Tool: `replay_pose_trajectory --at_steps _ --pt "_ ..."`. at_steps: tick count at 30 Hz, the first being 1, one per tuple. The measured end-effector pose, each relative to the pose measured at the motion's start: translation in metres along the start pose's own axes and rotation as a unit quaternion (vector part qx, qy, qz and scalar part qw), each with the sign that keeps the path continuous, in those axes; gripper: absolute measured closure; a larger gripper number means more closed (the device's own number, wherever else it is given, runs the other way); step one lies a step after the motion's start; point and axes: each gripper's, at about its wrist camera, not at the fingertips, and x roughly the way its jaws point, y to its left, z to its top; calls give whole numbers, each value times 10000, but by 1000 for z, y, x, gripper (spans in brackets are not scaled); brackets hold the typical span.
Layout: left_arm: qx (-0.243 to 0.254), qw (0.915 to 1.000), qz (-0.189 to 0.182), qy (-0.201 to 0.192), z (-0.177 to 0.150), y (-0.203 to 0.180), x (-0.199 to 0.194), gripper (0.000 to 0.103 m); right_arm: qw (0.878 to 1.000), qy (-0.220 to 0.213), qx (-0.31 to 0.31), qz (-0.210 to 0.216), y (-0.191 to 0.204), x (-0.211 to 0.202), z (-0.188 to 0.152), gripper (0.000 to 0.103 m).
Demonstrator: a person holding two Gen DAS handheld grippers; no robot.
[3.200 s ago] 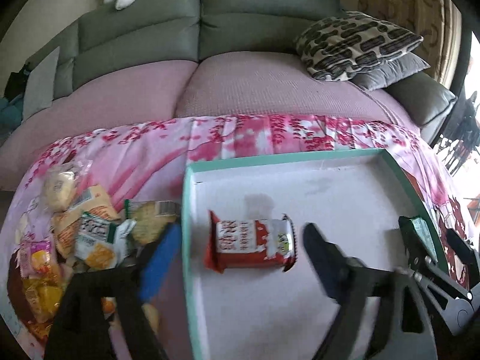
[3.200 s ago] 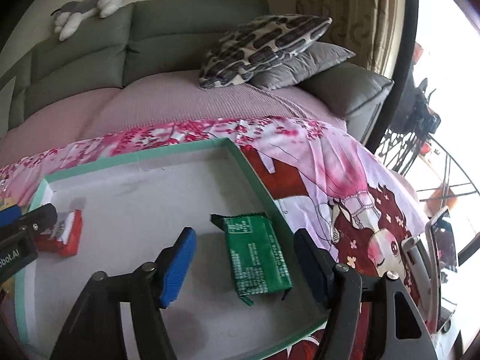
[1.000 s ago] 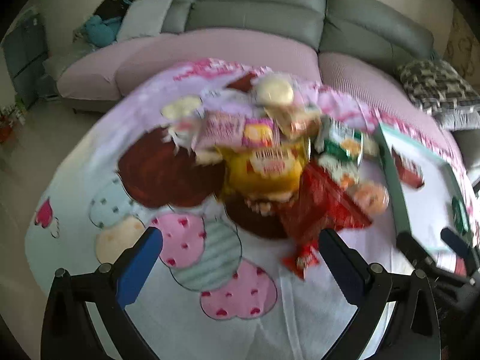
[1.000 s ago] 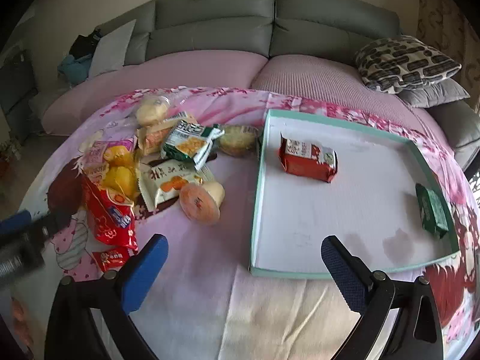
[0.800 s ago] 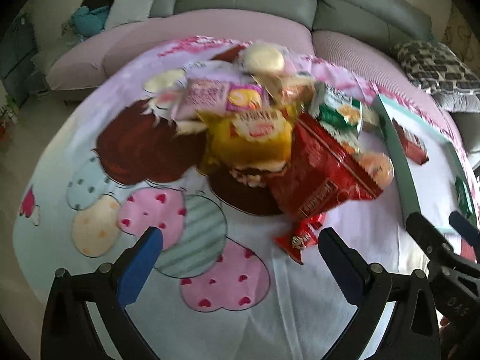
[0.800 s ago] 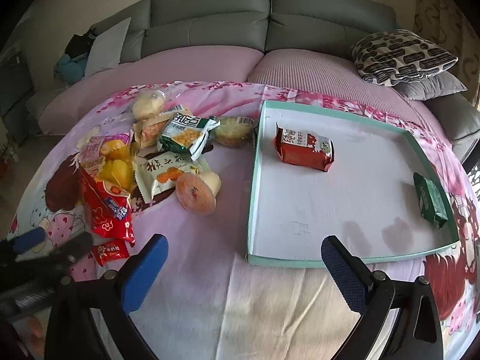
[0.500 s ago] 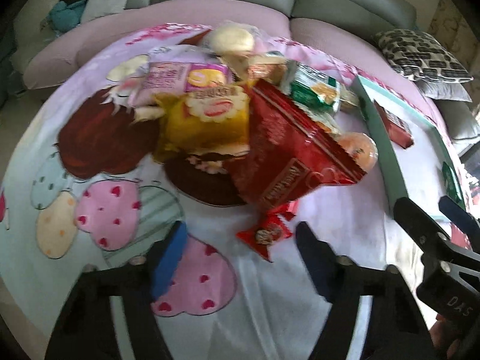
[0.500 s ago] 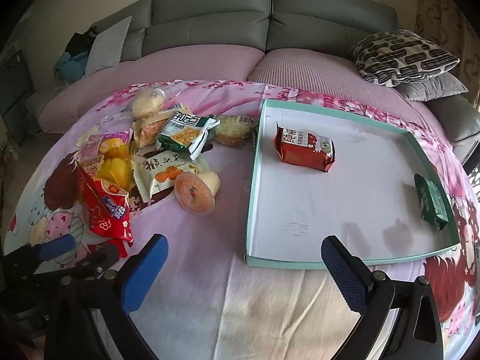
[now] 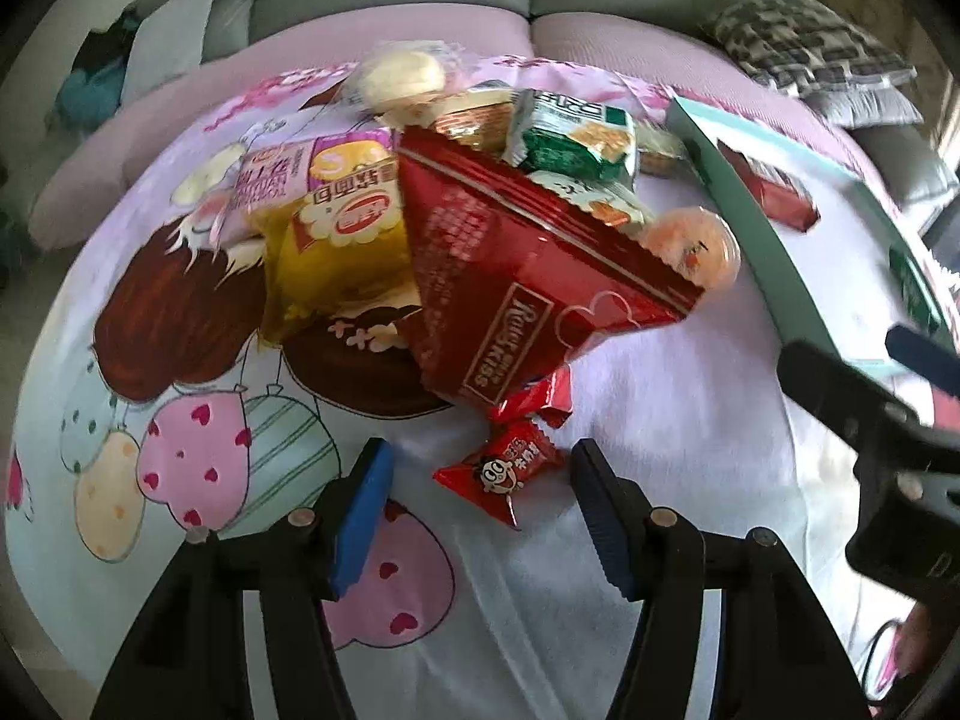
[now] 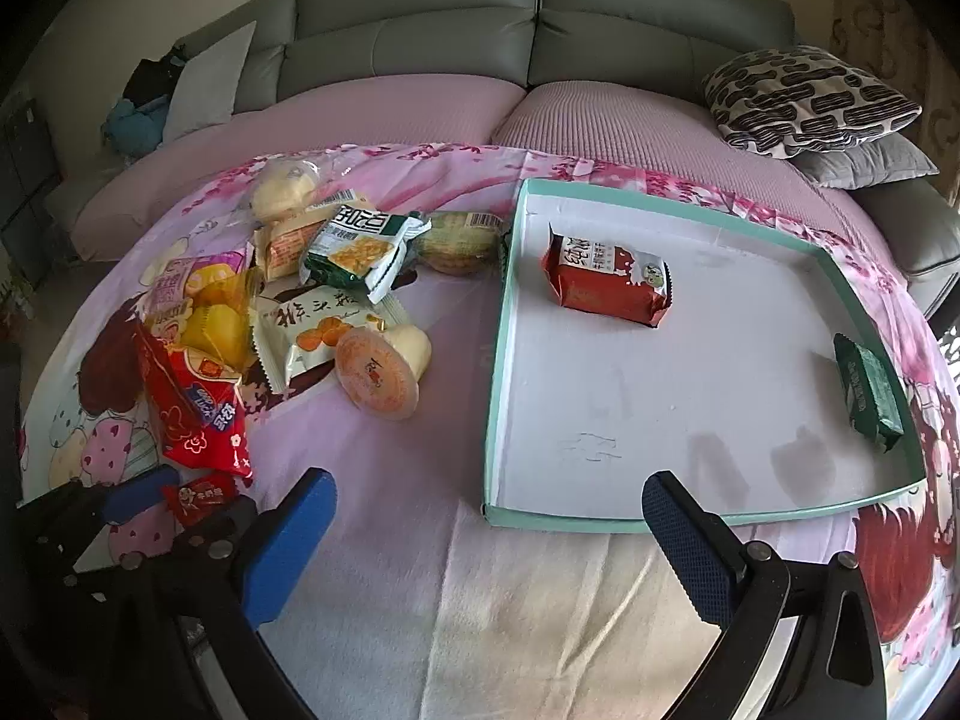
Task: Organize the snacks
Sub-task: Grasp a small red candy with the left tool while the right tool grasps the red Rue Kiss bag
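A small red candy packet (image 9: 501,471) lies on the cartoon-print cloth, between the fingers of my left gripper (image 9: 480,495), which is open around it. The packet (image 10: 201,495) and the left gripper (image 10: 174,507) also show in the right wrist view. Behind it is a pile of snacks: a big red bag (image 9: 516,264), a yellow cake pack (image 9: 342,240), a green cracker pack (image 9: 570,138) and a jelly cup (image 10: 378,375). My right gripper (image 10: 489,531) is open and empty, above the cloth at the near edge of the teal-rimmed tray (image 10: 501,360), which holds a red pack (image 10: 606,282) and a green pack (image 10: 870,393).
A grey sofa with pink seat covers (image 10: 420,108) runs behind the cloth. A patterned pillow (image 10: 810,99) lies at the back right. My right gripper's arm (image 9: 864,414) shows at the right of the left wrist view.
My left gripper has swung away from the tray to the snack pile, come down over the small red candy packet and narrowed its fingers. My right gripper pulled back from the tray, then held still.
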Motion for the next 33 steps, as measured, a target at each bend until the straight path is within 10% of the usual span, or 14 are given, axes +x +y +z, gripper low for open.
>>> replay_pose_trajectory --at_steps 8,21,33 --pt "-198 9997 -169 -36 1 22 -6 77 10000 -32 -12 42 3 1 1 0" --pt "-714 9973 -126 -125 -3 64 -9 80 9865 -247 -105 1618 45 -1 9 0" --pt "-1285 9914 -5 -239 -7 103 -6 80 9798 -31 -350 1968 87 27 12 16"
